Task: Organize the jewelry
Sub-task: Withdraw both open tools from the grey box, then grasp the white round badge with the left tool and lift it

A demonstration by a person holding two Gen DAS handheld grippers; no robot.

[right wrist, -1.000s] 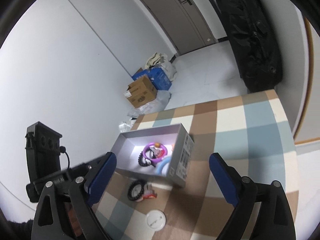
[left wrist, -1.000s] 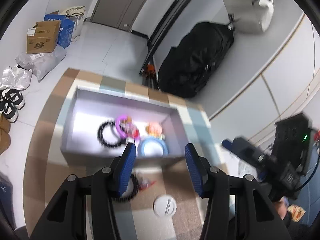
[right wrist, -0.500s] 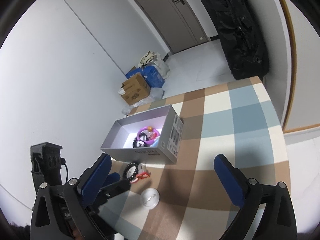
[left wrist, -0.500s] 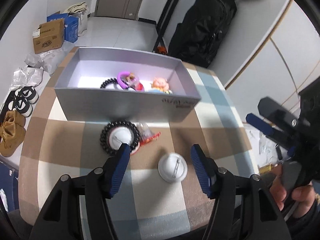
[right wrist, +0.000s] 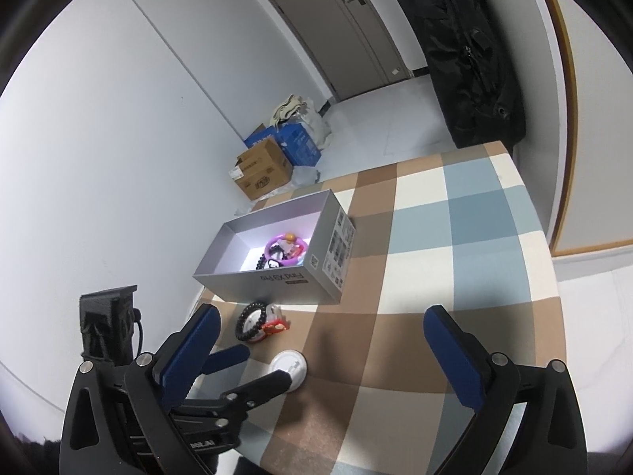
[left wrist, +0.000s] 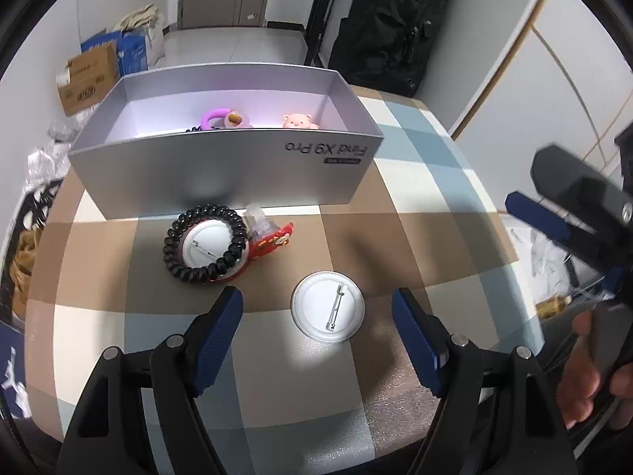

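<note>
1. The left gripper (left wrist: 316,330) hangs over the near table edge with its blue-padded fingers spread wide and empty; a white round pin badge (left wrist: 327,306), lying back-up, sits on the cloth between the fingertips.
2. The right gripper (right wrist: 320,340) is also spread wide, holding nothing.
3. At ten o'clock from that badge, a black coiled hair tie (left wrist: 205,249) lies on a second white badge (left wrist: 205,246), with a red trinket (left wrist: 273,243) touching it at the right.
4. Just beyond stands an open silver cardboard phone box (left wrist: 221,170). Inside it are a purple ring-shaped bracelet (right wrist: 285,250), a pink bear figure (left wrist: 299,121) and black beads (right wrist: 259,262).
5. Everything rests on a brown, cream and blue checked tablecloth (left wrist: 419,213).
6. Farther off, at eleven o'clock, brown and blue cardboard cartons (left wrist: 99,71) sit on the pale floor; at one o'clock a large black bag (left wrist: 387,27) leans on the wall beside a grey door (right wrist: 336,27).
</note>
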